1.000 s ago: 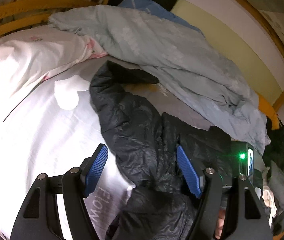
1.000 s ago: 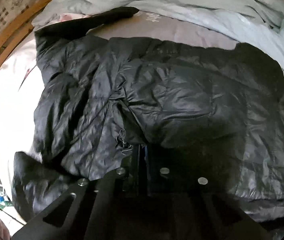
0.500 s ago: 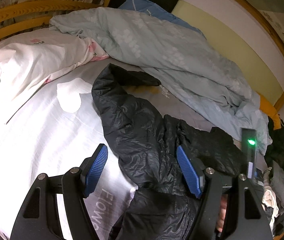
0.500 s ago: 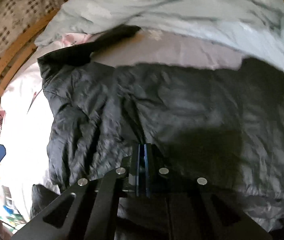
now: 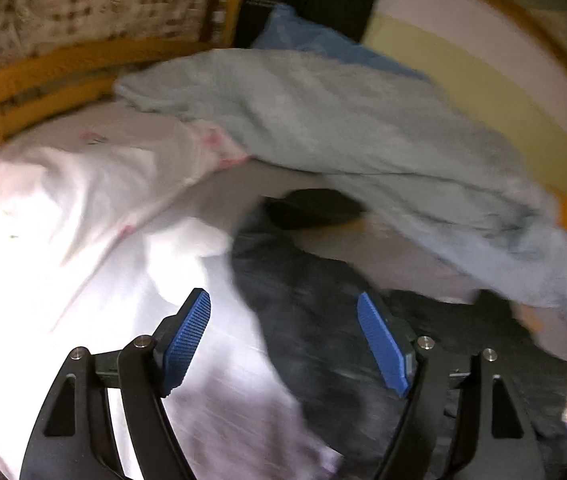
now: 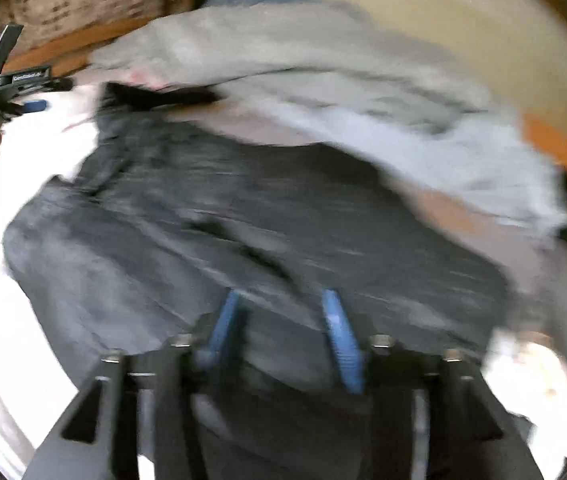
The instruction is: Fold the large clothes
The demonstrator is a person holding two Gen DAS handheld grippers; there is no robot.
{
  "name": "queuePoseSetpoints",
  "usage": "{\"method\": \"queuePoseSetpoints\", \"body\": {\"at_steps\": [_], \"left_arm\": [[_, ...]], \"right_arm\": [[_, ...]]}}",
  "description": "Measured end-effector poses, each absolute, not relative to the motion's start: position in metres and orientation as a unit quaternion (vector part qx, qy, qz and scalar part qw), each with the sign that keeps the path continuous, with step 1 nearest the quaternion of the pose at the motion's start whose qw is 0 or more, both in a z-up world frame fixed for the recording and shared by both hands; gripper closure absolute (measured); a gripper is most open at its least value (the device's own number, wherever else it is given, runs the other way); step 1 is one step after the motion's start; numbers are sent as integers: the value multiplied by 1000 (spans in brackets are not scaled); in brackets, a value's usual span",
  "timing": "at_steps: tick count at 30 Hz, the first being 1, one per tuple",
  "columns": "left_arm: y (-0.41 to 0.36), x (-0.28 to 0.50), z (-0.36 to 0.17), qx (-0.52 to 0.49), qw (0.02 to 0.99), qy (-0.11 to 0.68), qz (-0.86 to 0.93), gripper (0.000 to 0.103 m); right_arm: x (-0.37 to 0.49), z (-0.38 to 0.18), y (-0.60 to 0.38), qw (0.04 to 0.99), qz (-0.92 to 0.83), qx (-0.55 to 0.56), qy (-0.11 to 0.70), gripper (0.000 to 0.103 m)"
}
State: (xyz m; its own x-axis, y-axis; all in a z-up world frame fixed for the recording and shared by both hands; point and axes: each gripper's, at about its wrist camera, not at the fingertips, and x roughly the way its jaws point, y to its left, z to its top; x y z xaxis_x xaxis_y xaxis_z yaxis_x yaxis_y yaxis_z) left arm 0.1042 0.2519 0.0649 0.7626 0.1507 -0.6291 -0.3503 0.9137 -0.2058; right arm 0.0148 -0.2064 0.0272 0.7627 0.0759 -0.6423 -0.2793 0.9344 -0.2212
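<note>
Jacket: the black puffer jacket (image 6: 251, 224) is lying spread on the bed's white sheet (image 5: 63, 280), its far edge near the pale blue duvet (image 5: 363, 128).
Left gripper: your left gripper (image 5: 283, 344) is hovering with jaws wide apart, having just opened a little more, nothing pinched.
Right gripper: your right gripper (image 6: 283, 336) has just been opening; its blue pads (image 6: 339, 340) are standing apart over the jacket, gripping nothing.
Pillow: the white pillow (image 5: 95, 176) is sitting by the wooden bed frame (image 5: 63, 76).
</note>
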Motion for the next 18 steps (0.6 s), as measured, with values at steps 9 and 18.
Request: {"method": "queuePoseSetpoints", "body": {"at_steps": [9,18], "left_arm": [[266,176,25,-179,906,365,116,28],[277,217,-17,-172,879,438,79,18]], "right_arm": [[11,18,-339,947,-13,-16,322,27],[27,2,-343,933,6,38,359,26]]}}
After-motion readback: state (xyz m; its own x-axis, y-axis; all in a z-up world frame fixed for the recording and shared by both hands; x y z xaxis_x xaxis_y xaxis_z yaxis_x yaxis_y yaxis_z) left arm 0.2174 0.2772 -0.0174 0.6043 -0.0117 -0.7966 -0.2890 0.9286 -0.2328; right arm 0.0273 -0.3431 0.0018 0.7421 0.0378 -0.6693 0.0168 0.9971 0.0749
